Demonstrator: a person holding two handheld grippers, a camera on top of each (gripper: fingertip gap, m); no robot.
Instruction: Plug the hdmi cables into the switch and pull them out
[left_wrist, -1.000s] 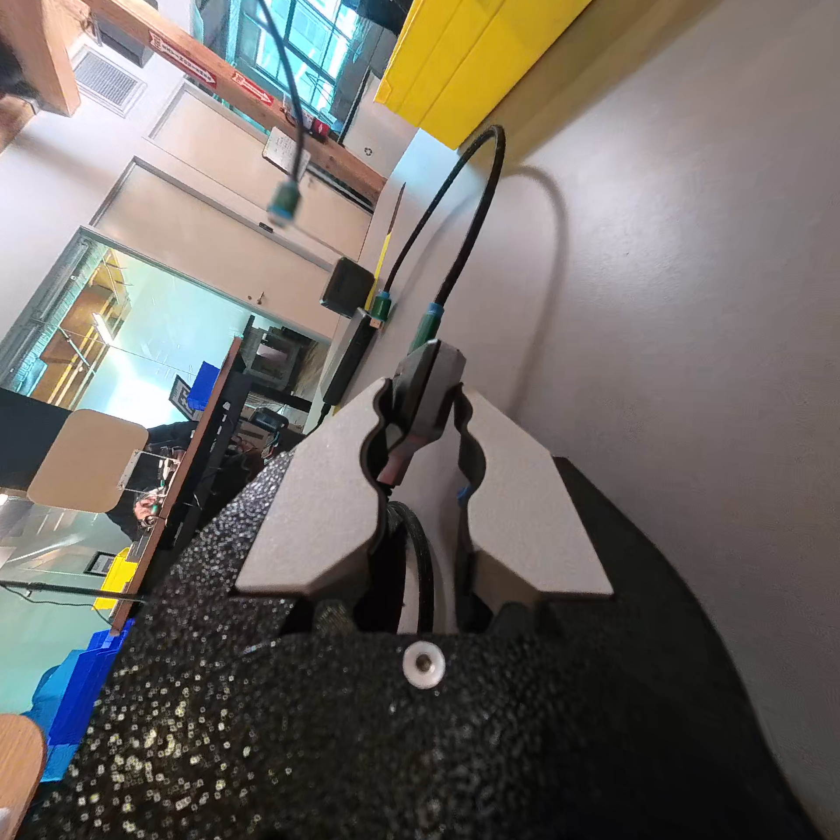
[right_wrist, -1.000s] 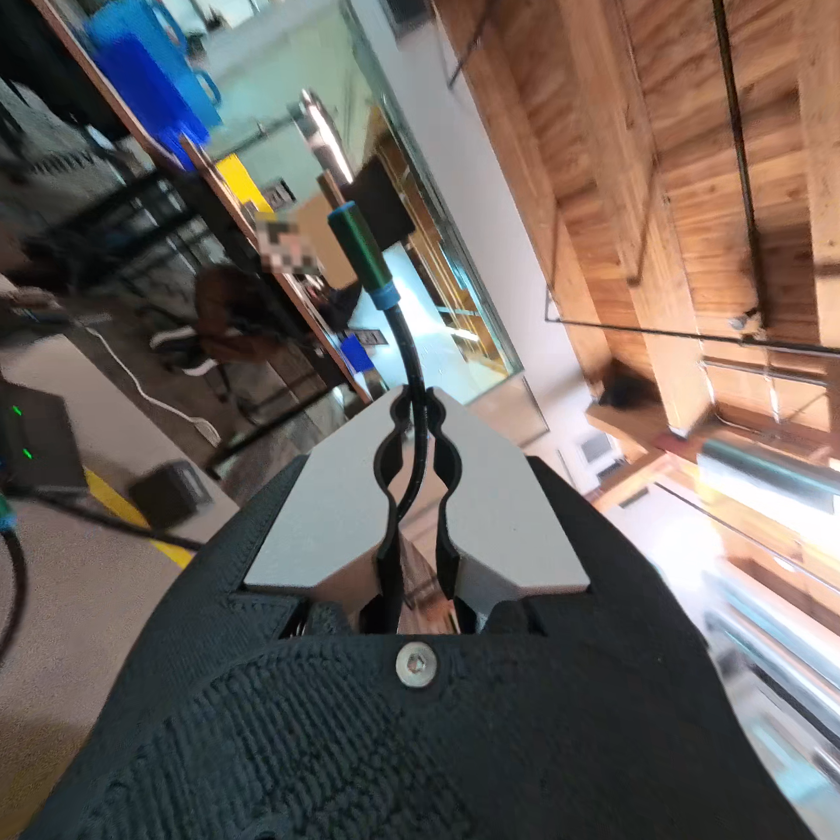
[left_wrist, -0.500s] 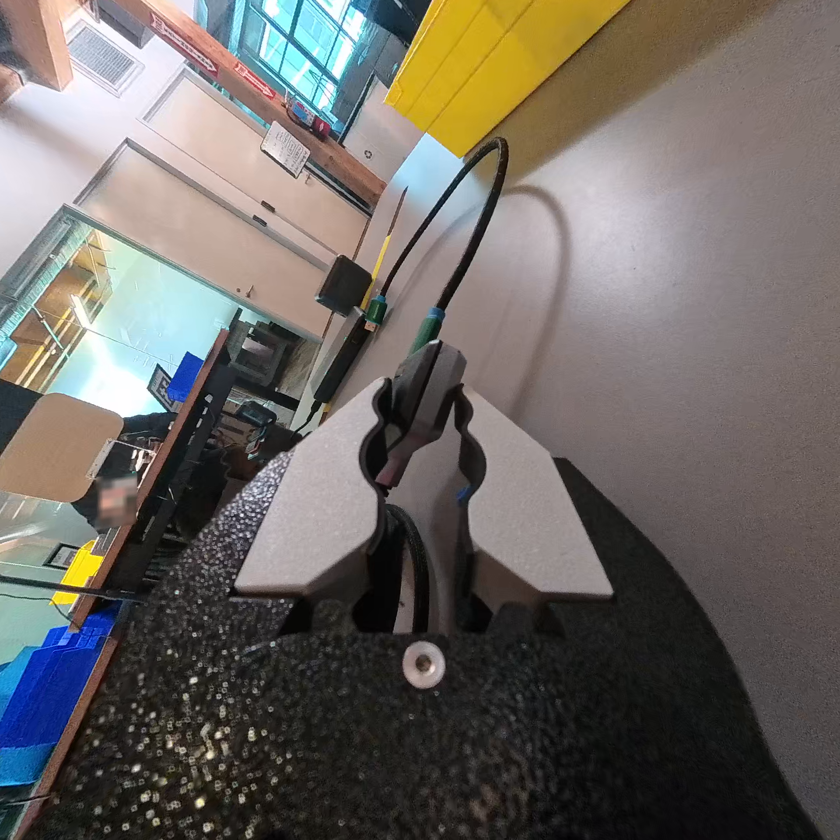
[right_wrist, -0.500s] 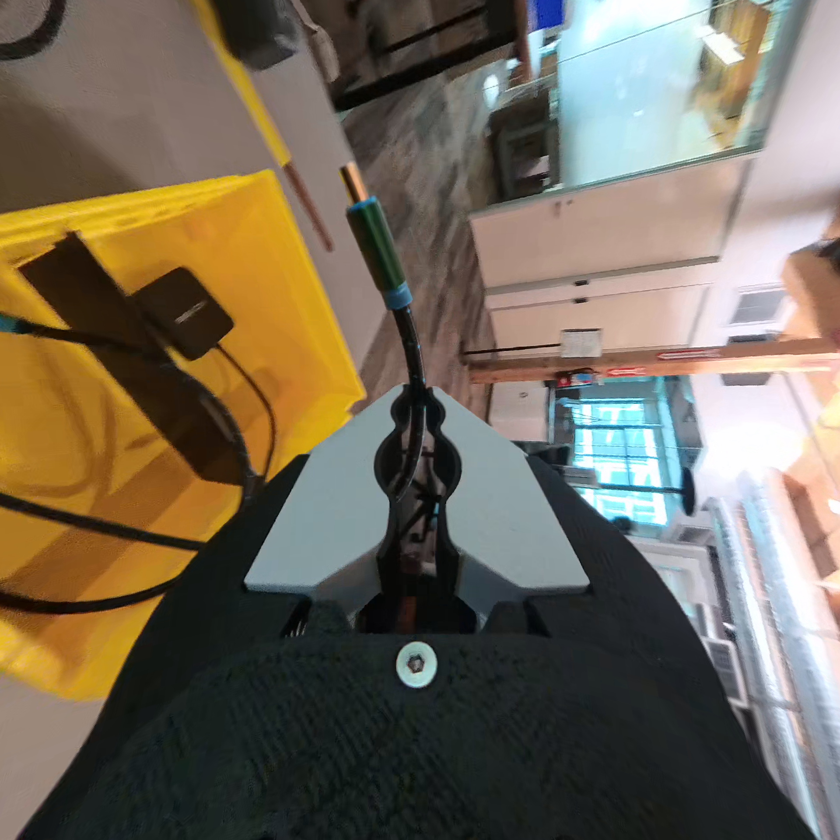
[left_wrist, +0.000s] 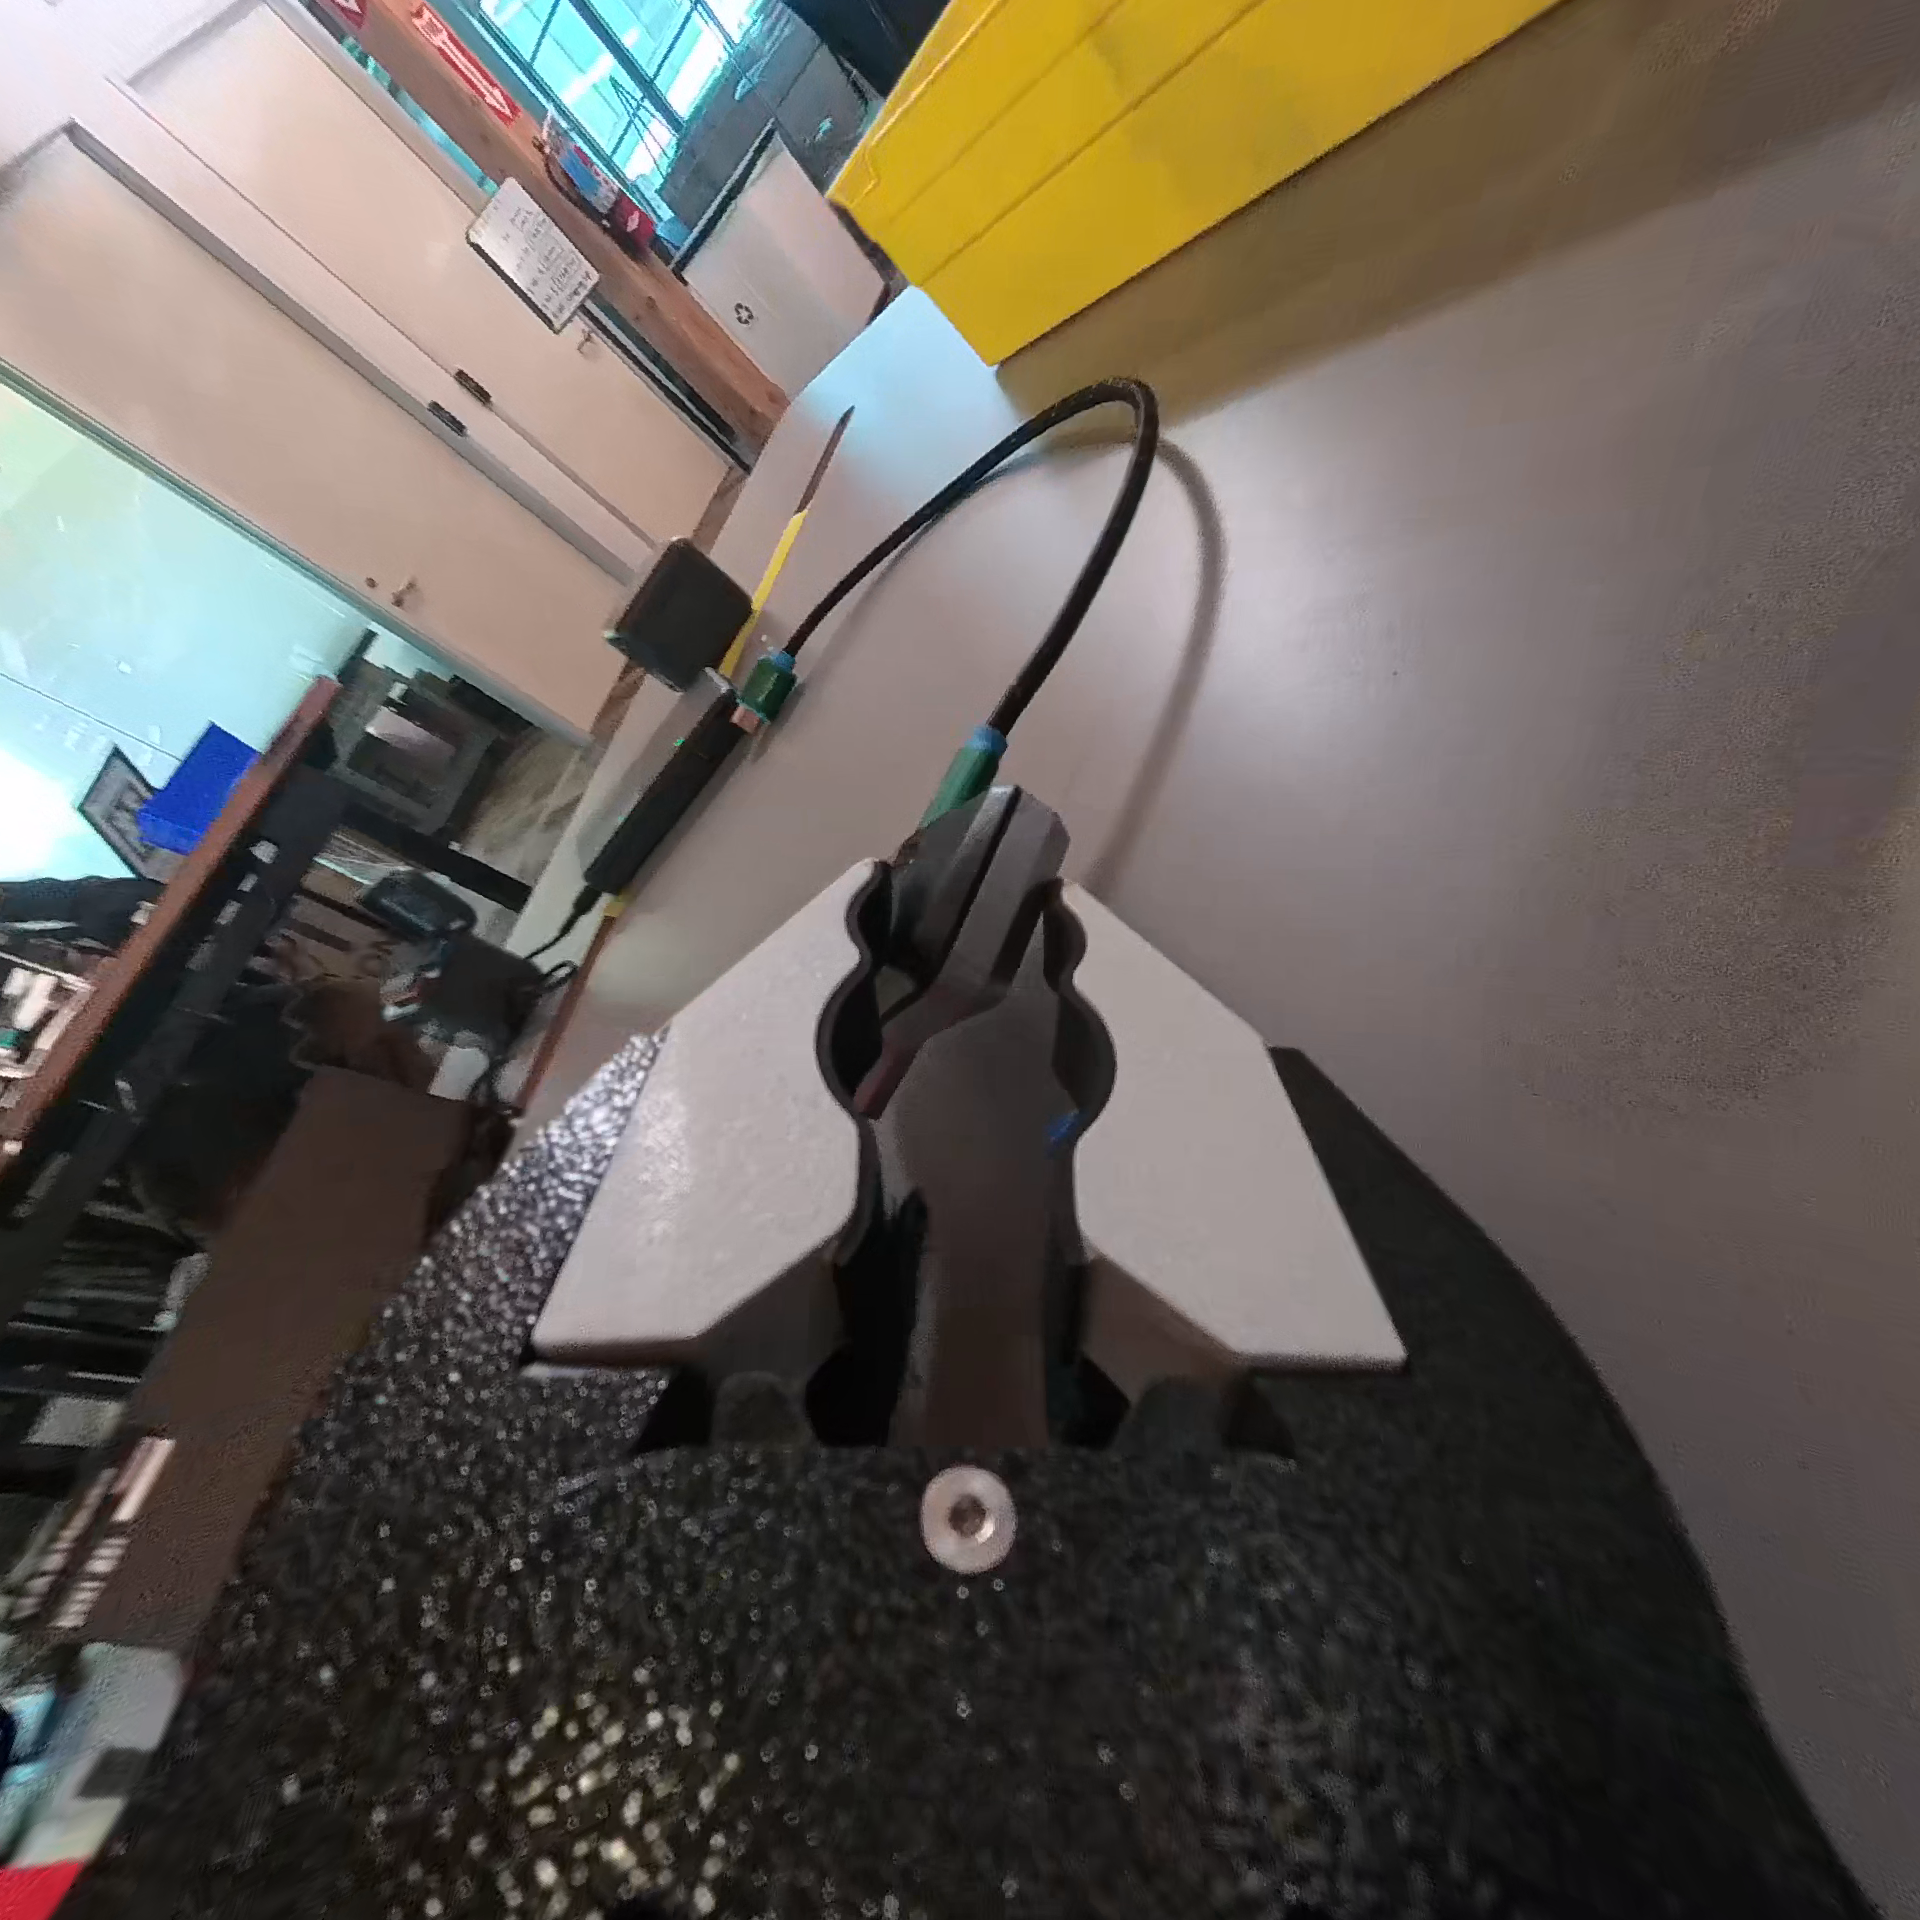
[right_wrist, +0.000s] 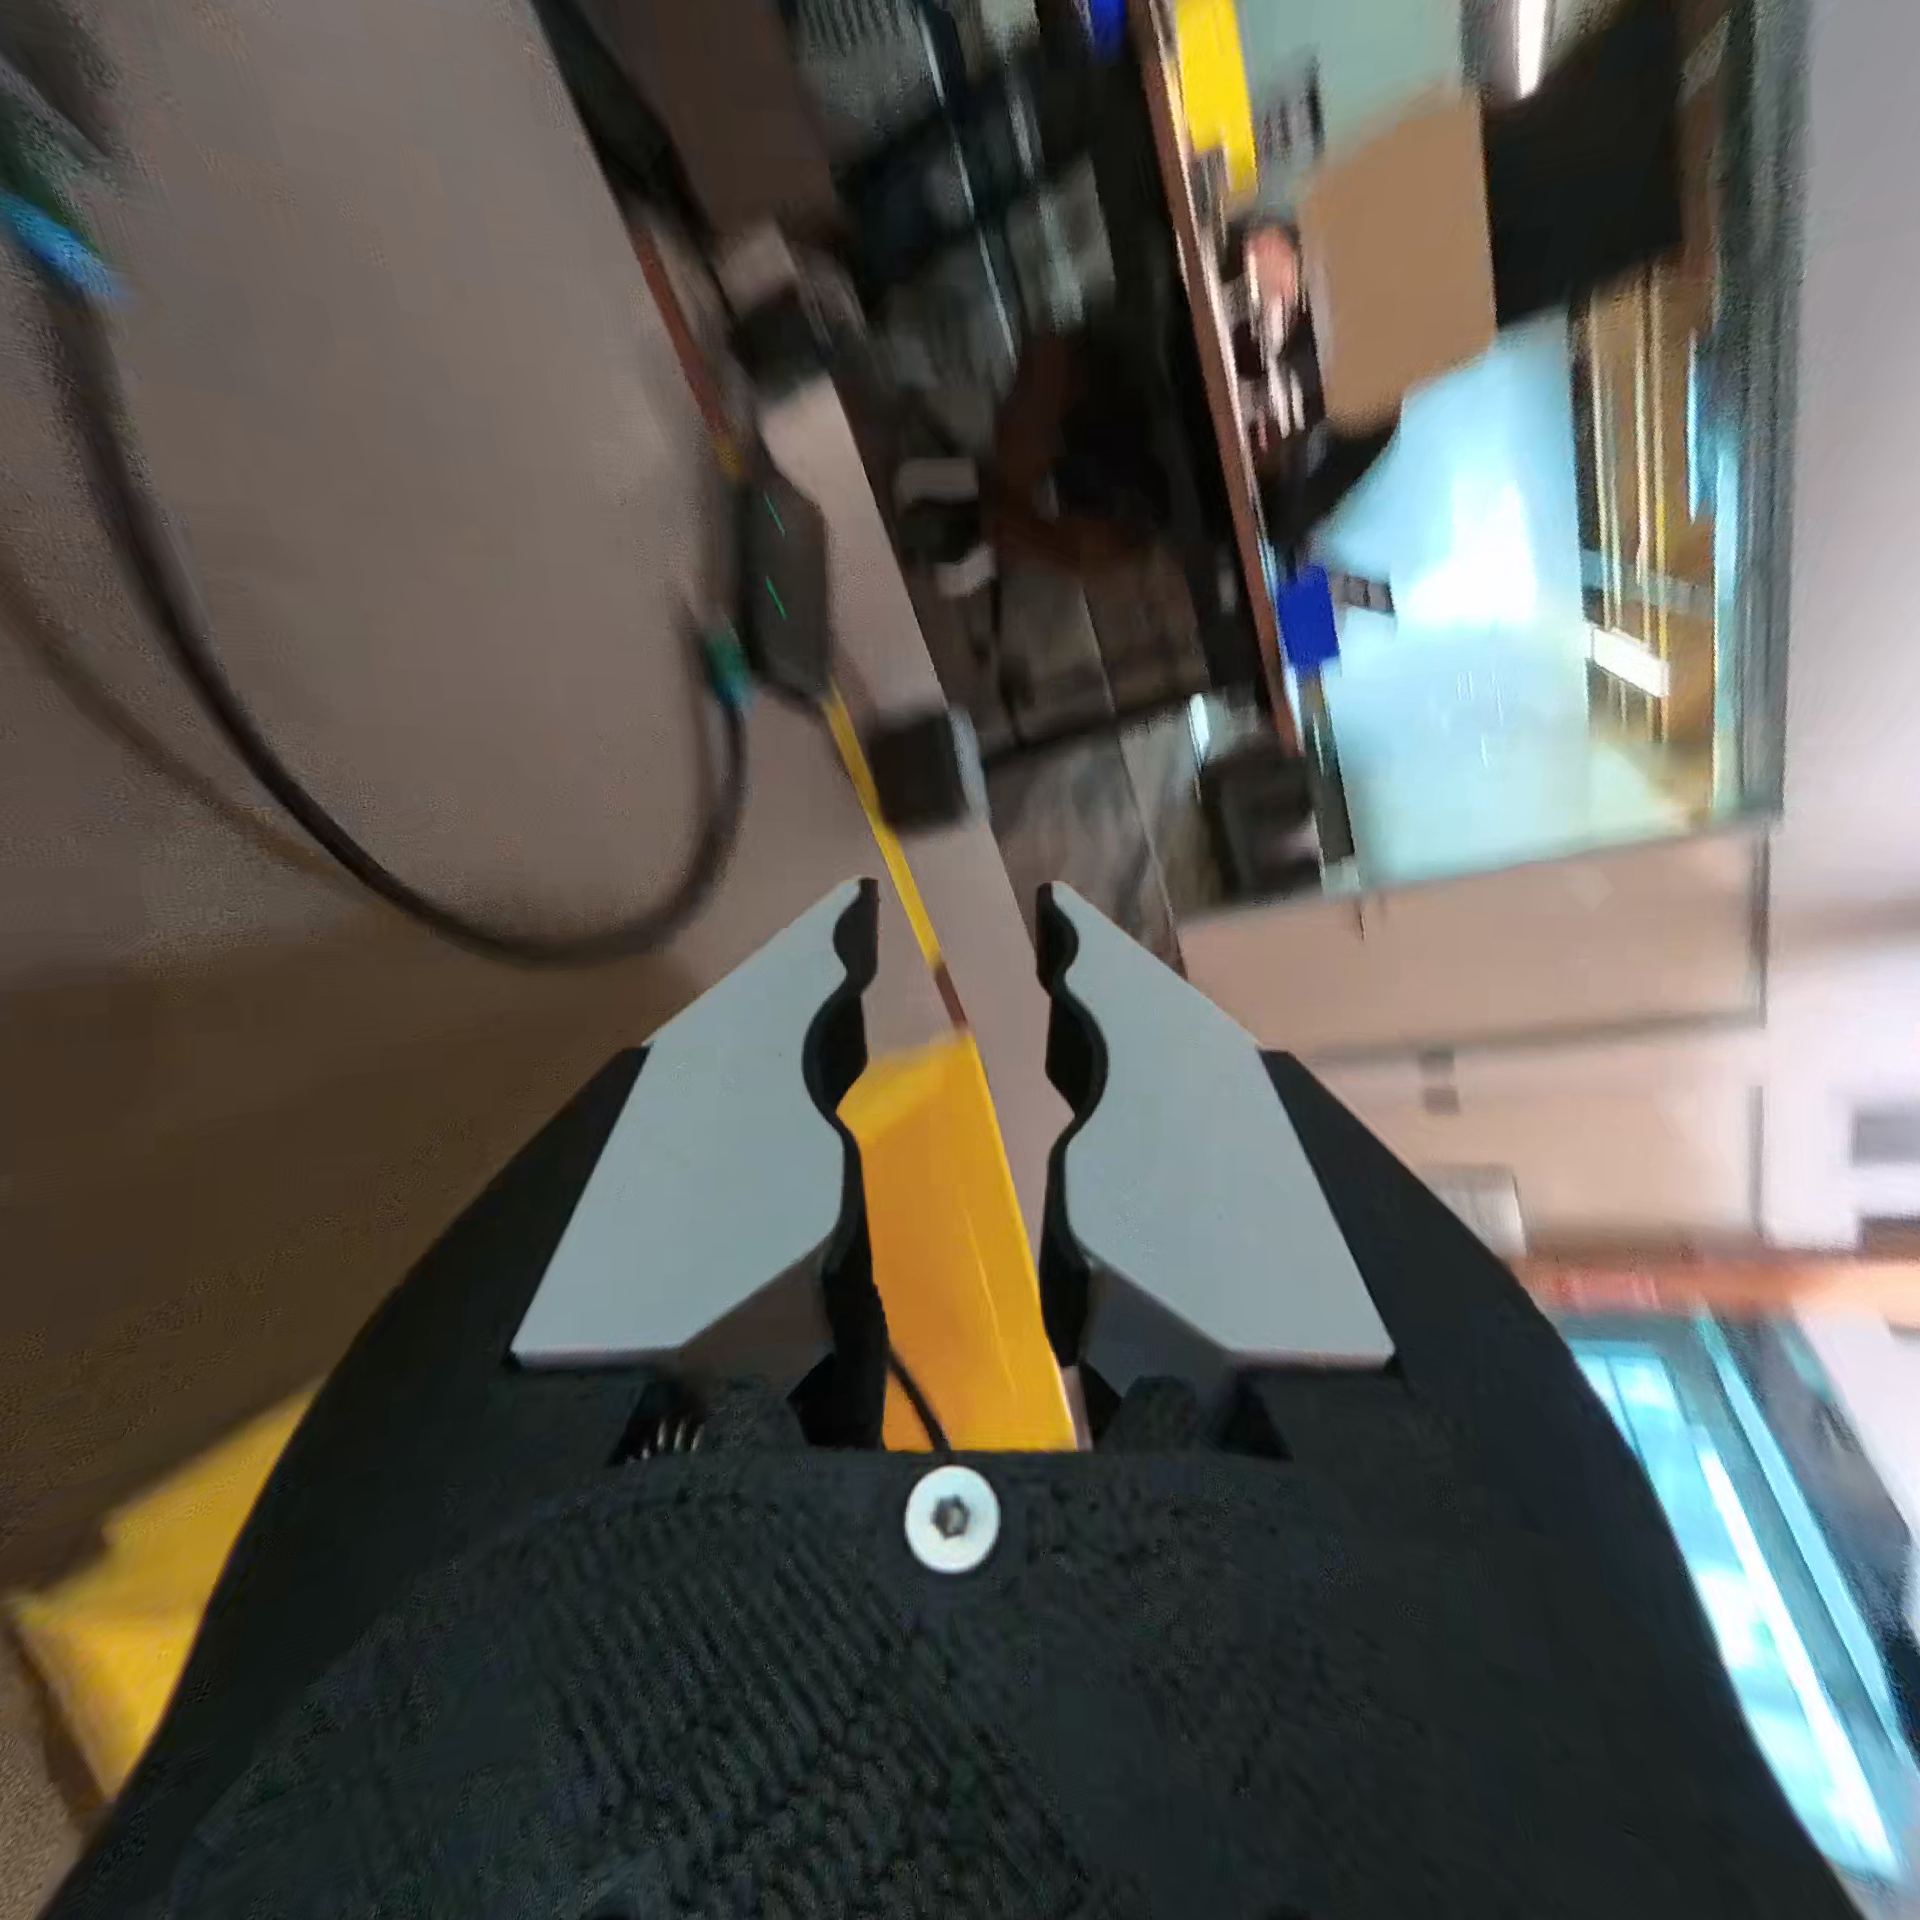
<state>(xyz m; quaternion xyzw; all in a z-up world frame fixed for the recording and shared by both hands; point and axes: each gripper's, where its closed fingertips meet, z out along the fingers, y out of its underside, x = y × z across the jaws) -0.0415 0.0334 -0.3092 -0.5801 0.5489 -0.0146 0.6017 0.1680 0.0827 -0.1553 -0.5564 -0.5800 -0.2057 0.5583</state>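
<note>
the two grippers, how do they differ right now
The left gripper is closed on a grey switch box with a green-ended cable plug in its far end; the right gripper is open, nothing between its fingers. The left gripper hangs over the bare grey table; the right is over a yellow bin. Both have pale grey fingers on black bodies.

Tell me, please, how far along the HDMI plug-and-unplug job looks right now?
Done: the right gripper is open and empty, over the yellow bin. In hand: the left gripper clamps a grey adapter with a green-ended cable plugged in. Left: that cable's far plug sits at the black switch and awaits pulling.
</note>
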